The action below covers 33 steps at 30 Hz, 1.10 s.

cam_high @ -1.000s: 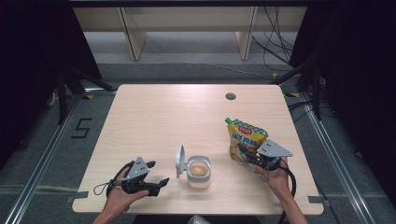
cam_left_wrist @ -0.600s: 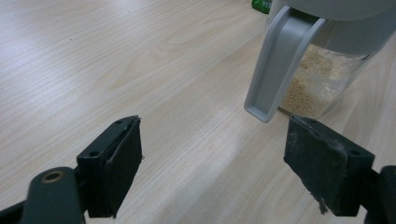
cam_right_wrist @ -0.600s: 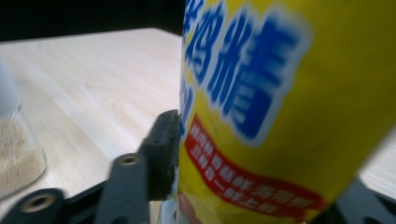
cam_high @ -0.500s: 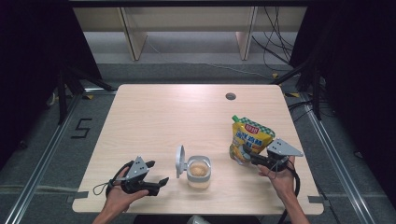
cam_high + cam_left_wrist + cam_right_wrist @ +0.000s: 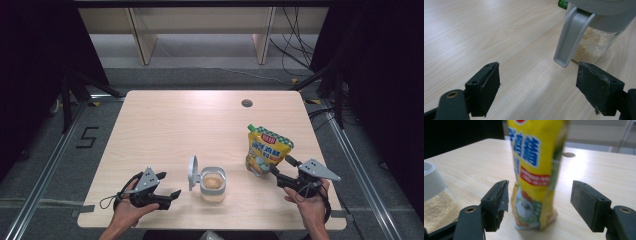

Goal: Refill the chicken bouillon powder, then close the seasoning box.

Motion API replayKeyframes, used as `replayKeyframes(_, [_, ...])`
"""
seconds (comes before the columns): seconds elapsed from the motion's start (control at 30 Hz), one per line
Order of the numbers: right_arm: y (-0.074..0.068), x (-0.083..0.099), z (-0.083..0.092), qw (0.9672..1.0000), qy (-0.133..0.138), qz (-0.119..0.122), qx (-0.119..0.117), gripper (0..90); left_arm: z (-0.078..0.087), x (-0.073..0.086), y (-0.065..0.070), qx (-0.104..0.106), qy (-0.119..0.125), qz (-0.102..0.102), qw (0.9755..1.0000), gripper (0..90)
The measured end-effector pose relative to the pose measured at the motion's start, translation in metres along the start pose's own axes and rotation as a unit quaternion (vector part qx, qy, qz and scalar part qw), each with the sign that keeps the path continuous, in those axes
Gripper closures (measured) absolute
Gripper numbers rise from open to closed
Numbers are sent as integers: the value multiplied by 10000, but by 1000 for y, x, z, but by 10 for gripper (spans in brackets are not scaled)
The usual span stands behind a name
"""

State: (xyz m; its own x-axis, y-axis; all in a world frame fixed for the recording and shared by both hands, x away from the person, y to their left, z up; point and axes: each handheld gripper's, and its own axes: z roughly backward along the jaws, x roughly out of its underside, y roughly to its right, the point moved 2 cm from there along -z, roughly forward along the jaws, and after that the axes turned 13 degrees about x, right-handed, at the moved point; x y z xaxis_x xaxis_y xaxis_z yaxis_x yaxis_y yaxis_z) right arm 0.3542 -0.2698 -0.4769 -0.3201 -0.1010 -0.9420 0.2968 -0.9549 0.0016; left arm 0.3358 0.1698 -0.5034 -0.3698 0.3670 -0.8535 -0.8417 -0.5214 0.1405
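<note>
On the pale wooden worktop (image 5: pixel 200 120) a yellow stand-up pouch (image 5: pixel 266 150) with a green cap stands upright toward the right side, just in front of the right tongs (image 5: pixel 281 168). The jaws of these tongs have just been opening and now stand wide; in the right gripper view the pouch (image 5: pixel 536 170) rises between the two black pads, a clear gap on either side, so neither pad touches it. The person's right hand (image 5: pixel 310 202) holds the tool near the worktop's front edge, pointed at the pouch's lower part. Left of the pouch, near the front middle of the worktop, sits a clear container (image 5: pixel 213 183) with a grey rim, its grey lid (image 5: pixel 193 172) flipped up on its left side; it holds a pale, grainy filling. Container and pouch stand near each other but apart. The left tongs (image 5: pixel 168 187), held in the left hand (image 5: pixel 131 205), rest low on the front left of the worktop, aimed toward the container. In the left gripper view their jaws are spread wide with nothing between them but bare wood, and the container (image 5: pixel 594 42) with its hanging grey lid (image 5: pixel 571 37) stands just beyond the right-hand jaw.
</note>
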Motion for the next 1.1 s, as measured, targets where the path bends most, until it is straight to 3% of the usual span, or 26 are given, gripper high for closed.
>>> replayKeyframes(0.03, [1, 1, 2, 10000, -37, -29, 35, 303, 2, -1, -2, 16, -56, -150, 9999, 185])
replayKeyframes(0.07, [3, 3, 8, 9999, -72, -20, 126, 294, 1, 0, 0, 15, 40, 21, 10000, 184])
replayKeyframes(0.1, [3, 3, 9, 10000, -69, -21, 61, 290, 2, -1, -1, -5, 19, -70, 10000, 184])
replayKeyframes(0.17, [0, 5, 15, 9998, -142, -164, 8, 284, 3, -1, 1, -36, -2, 2, 10000, 184])
replayKeyframes(0.2, [2, 5, 15, 10000, -49, 68, 24, 279, 2, -1, 1, 28, 28, -13, 10000, 185])
replayKeyframes(0.23, [-1, 5, 16, 10000, -82, -6, 40, 275, 2, -2, 2, 37, 55, -6, 10000, 184])
replayKeyframes(0.33, [-2, 7, 21, 9998, -154, 89, 97, 265, 3, -4, 2, 2, 11, -25, 10000, 185])
replayKeyframes(0.43, [-3, 10, 26, 9994, -118, 307, 136, 265, 3, -6, 4, 25, 47, 88, 9999, 185])
replayKeyframes(0.63, [-6, 18, 35, 9985, -462, 290, 49, 264, 2, -10, 10, 263, 26, 145, 9995, 184])
replayKeyframes(0.77, [-11, 26, 42, 9963, -754, 411, -35, 259, 2, -12, 12, 222, -53, 49, 9997, 186])
replayKeyframes(0.8, [-15, 27, 44, 9957, -900, 234, -32, 256, 3, -12, 13, 219, -34, 65, 9997, 185])
replayKeyframes(0.83, [-16, 28, 45, 9951, -952, 261, -43, 256, 3, -13, 13, 209, -26, 74, 9998, 186])
replayKeyframes(0.87, [-17, 28, 46, 9946, -987, 292, -86, 257, 3, -13, 13, 228, 1, 72, 9997, 186])
replayKeyframes(0.9, [-16, 29, 44, 9946, -874, 514, -218, 259, 4, -14, 13, 209, -33, 65, 9998, 185])
replayKeyframes(0.97, [-19, 30, 45, 9941, -937, 494, -251, 261, 4, -15, 14, 194, 36, 158, 9997, 187])
replayKeyframes(1.03, [-21, 31, 46, 9937, -985, 457, -257, 261, 4, -15, 14, 212, 28, 76, 9997, 187])
replayKeyframes(1.07, [-23, 31, 45, 9927, -980, 639, -291, 264, 5, -15, 13, 203, -52, 32, 9998, 193])
replayKeyframes(1.1, [-23, 31, 45, 9922, -983, 683, -360, 265, 5, -15, 14, 229, 16, 85, 9997, 196])
